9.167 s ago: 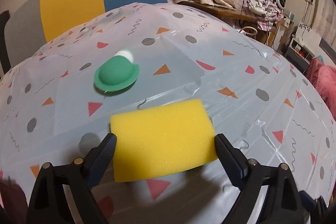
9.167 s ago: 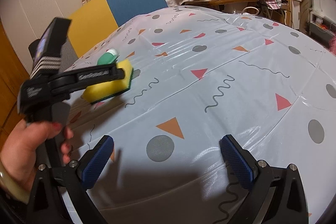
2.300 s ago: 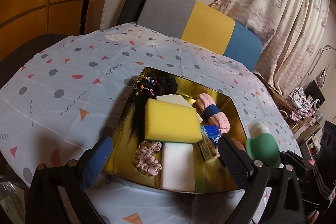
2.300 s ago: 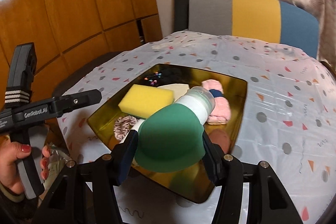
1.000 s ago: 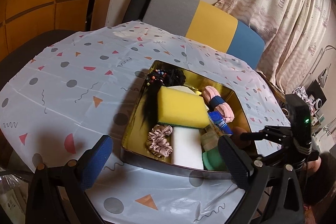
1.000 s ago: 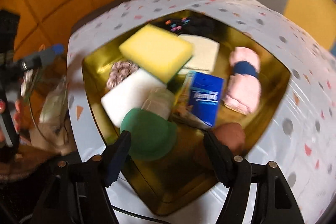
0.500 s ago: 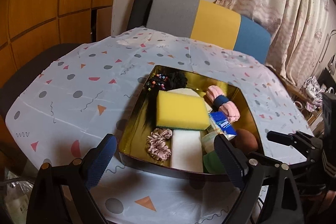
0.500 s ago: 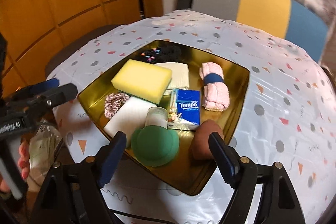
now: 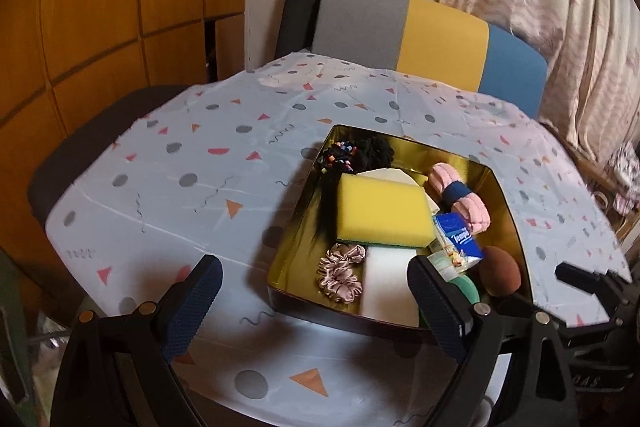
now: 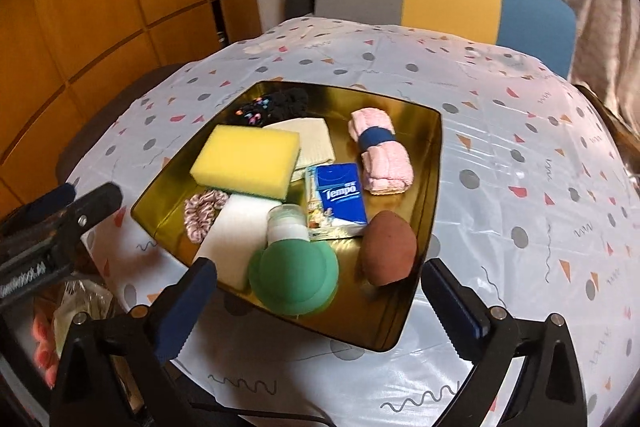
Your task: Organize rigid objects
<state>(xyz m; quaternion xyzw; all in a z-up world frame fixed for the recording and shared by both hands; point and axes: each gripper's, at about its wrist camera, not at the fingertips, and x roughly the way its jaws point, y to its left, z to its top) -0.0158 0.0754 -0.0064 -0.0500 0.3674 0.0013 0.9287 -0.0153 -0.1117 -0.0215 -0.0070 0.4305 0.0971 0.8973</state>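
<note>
A gold tray (image 10: 434, 163) (image 9: 506, 199) sits on the patterned table. In it lie a yellow sponge (image 10: 246, 161) (image 9: 382, 213), a white sponge (image 10: 236, 231) (image 9: 386, 285), a green bottle with a white cap (image 10: 294, 269) (image 9: 466, 287), a blue Tempo tissue pack (image 10: 336, 197) (image 9: 458, 237), a brown egg-shaped sponge (image 10: 386, 249) (image 9: 500, 277), a pink towel roll (image 10: 380, 153) (image 9: 460, 199), scrunchies and a black hair piece. My left gripper (image 9: 316, 307) is open and empty before the tray's near edge. My right gripper (image 10: 320, 311) is open and empty, just behind the green bottle.
A chair with a grey, yellow and blue back (image 9: 432, 39) stands behind the table. Wooden wall panels (image 9: 100, 7) are on the left, curtains (image 9: 560, 7) on the right. The left gripper's body shows at the left of the right wrist view (image 10: 48, 227).
The sponge and the green bottle were carried to the tray and let go in it. In the last second both grippers have drawn back a little, open and empty.
</note>
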